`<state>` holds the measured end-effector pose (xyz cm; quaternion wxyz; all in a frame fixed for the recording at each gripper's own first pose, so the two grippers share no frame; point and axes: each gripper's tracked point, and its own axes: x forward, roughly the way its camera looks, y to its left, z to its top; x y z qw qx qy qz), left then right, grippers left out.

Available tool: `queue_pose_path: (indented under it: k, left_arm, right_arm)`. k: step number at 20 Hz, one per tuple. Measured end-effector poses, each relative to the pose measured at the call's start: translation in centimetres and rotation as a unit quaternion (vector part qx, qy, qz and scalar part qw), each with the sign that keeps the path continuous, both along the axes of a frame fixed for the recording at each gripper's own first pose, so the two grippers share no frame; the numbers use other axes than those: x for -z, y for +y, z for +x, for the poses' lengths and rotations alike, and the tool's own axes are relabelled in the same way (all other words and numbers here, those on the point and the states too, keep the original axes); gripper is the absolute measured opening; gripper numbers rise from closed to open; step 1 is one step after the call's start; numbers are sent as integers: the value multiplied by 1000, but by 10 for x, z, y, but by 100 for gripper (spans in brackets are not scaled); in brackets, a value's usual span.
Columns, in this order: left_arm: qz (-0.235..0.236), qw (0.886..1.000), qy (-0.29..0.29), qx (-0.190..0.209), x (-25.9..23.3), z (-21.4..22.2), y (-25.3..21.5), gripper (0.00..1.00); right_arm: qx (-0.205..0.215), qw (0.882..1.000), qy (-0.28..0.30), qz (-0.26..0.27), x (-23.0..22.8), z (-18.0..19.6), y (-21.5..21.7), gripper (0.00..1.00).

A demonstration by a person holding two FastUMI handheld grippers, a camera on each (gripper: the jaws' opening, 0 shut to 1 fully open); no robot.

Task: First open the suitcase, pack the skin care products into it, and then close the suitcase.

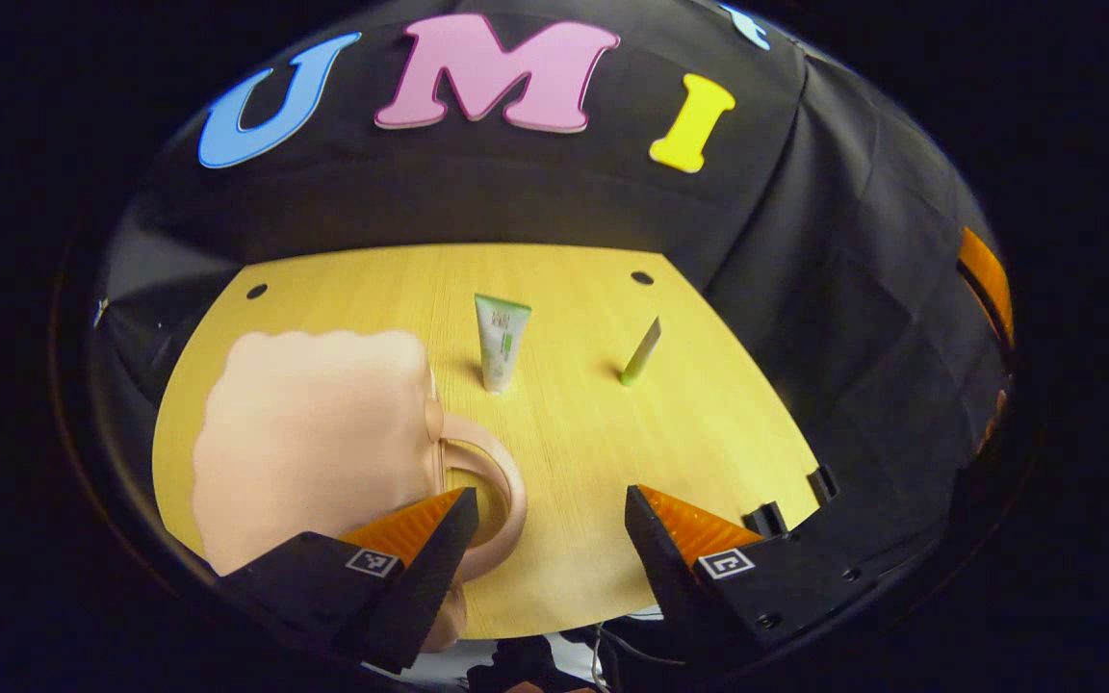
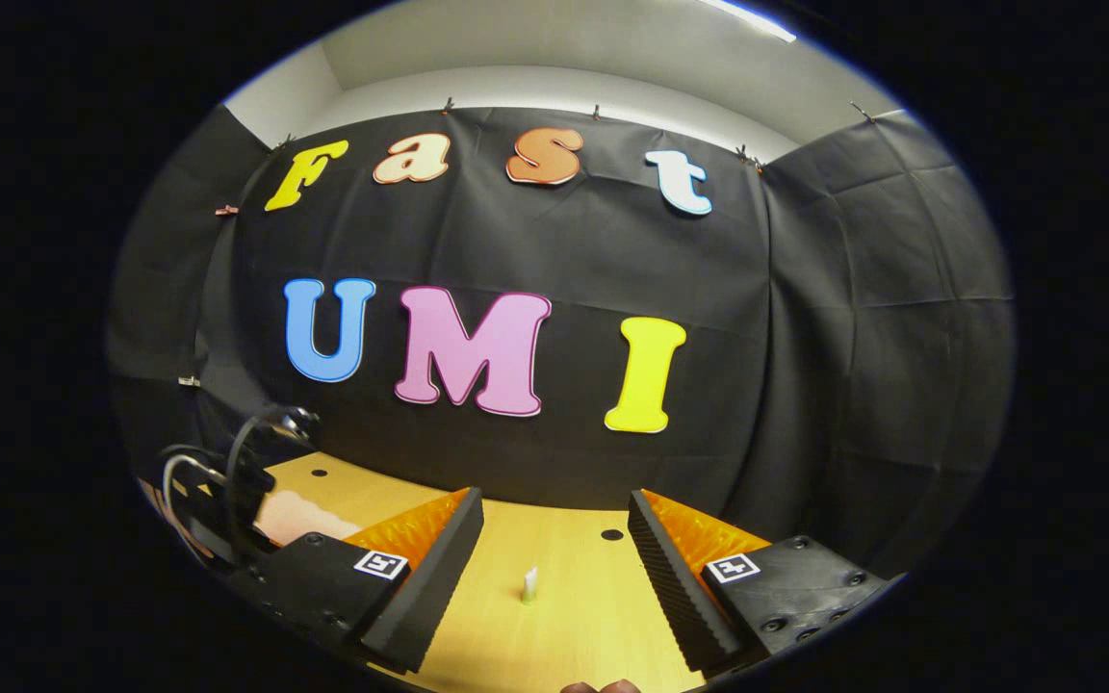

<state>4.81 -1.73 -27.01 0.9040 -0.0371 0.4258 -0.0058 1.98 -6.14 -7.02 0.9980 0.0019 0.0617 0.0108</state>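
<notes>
A pale pink suitcase (image 1: 314, 438) lies shut on the left of the wooden table (image 1: 603, 443), its loop handle (image 1: 502, 481) turned toward the middle. Beyond it a white-and-green tube (image 1: 502, 342) stands upright on its cap, and a slimmer green tube (image 1: 641, 351) stands to its right. My left gripper (image 1: 547, 510) is open low over the table's near edge, with one finger close by the handle. My right gripper (image 2: 554, 510) is open and raised, empty, facing the back wall. Between its fingers a small tube (image 2: 529, 584) stands farther off. The suitcase (image 2: 299, 515) also peeks out at the left.
Two dark holes (image 1: 642, 278) mark the table's far corners. Black clamps (image 1: 786, 505) sit on the near right edge. The other gripper with its cables (image 2: 227, 481) hangs at the left of the right gripper view. Black cloth walls close in behind and to the right.
</notes>
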Motion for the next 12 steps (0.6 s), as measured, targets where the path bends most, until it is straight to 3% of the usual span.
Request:
queue_pose_path:
  k: [4,6,8,10,12]
  left_arm:
    - [11,994,93,-50,52,18,15,97]
    - [43,995,81,-42,57,40,22,91]
    - [42,992,101,-64,68,47,21,96]
    - [27,988,121,-89,80,46,19,93]
    - [50,988,116,-85,85,50,23,89]
  right_arm:
    - [11,999,26,33,24,11,-42,96]
    - [13,998,36,40,36,16,-60,96]
    - [11,998,49,40,48,21,-76,96]
    - [7,998,56,40,57,26,-87,96]
    - [2,998,53,44,59,33,-94,96]
